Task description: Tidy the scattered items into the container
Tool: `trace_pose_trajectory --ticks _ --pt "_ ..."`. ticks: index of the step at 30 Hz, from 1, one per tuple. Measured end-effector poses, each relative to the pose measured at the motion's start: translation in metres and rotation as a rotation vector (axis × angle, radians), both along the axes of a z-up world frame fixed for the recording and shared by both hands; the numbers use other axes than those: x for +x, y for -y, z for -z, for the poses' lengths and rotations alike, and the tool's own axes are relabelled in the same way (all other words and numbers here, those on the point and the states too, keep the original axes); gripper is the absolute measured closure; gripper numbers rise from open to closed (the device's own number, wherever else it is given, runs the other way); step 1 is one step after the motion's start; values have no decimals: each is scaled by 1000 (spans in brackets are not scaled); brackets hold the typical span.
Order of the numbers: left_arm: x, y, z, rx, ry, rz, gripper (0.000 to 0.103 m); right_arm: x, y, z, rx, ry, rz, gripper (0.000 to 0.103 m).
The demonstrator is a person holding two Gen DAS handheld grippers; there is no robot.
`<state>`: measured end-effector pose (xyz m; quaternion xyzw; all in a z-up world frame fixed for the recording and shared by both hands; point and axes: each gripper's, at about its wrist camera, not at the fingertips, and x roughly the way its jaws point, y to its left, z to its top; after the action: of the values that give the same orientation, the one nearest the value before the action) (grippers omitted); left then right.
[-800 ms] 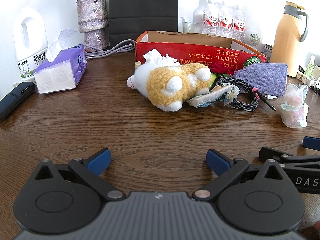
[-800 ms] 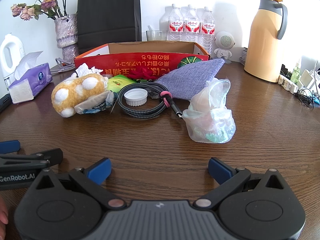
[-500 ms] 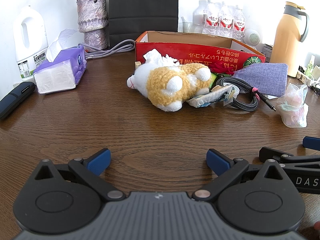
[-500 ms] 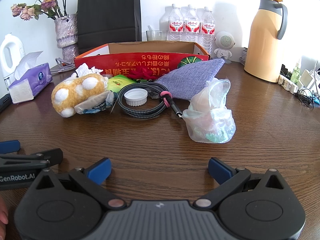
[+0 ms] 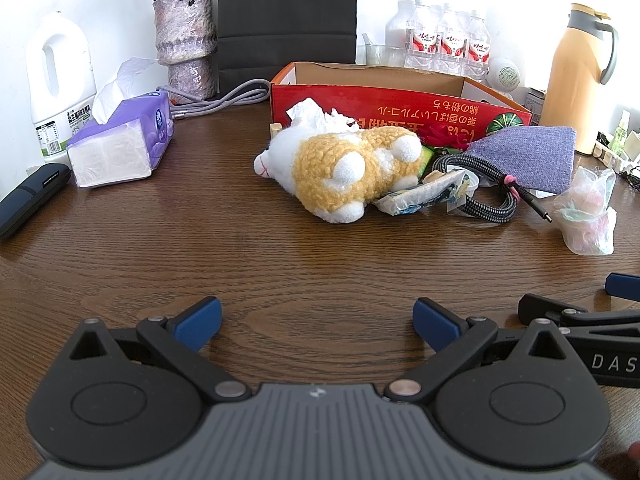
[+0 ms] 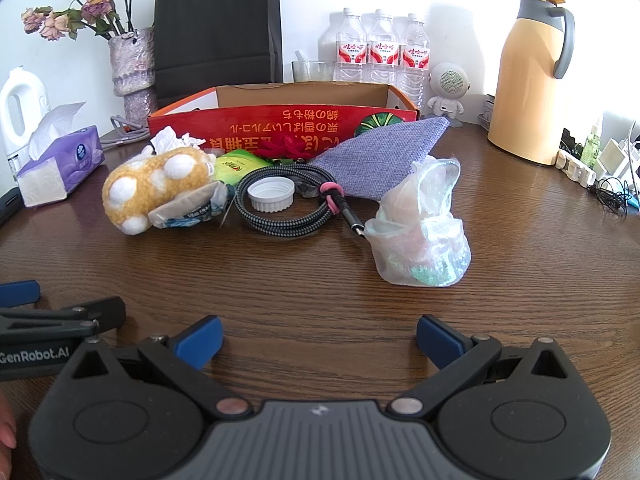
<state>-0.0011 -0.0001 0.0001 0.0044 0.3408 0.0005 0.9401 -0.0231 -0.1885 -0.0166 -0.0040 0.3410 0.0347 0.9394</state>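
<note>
A red cardboard box (image 5: 400, 110) (image 6: 280, 124) stands open at the back of the wooden table. In front of it lie a yellow-and-white plush toy (image 5: 344, 170) (image 6: 154, 188), a coiled braided cable (image 5: 486, 200) (image 6: 280, 216), a white cap (image 6: 271, 196), a purple fabric pouch (image 5: 524, 154) (image 6: 384, 160), a crumpled wrapper (image 5: 420, 198) and a clear plastic bag (image 5: 588, 216) (image 6: 420, 236). My left gripper (image 5: 316, 320) is open and empty, well short of the plush toy. My right gripper (image 6: 319, 338) is open and empty, near the table's front edge.
A purple tissue pack (image 5: 120, 144), a white jug (image 5: 60, 84), a vase of dried flowers (image 5: 186, 44) and a dark case (image 5: 30, 196) sit at the left. Water bottles (image 6: 380, 52), a small speaker (image 6: 448, 88) and a yellow thermos (image 6: 528, 92) stand behind and right.
</note>
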Motion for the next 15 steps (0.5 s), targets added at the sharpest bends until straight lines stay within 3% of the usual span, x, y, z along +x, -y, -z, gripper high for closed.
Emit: trace_pose_trajectory --ticks 15 --pt "0 0 0 3 0 3 0 2 0 2 1 1 -3 0"
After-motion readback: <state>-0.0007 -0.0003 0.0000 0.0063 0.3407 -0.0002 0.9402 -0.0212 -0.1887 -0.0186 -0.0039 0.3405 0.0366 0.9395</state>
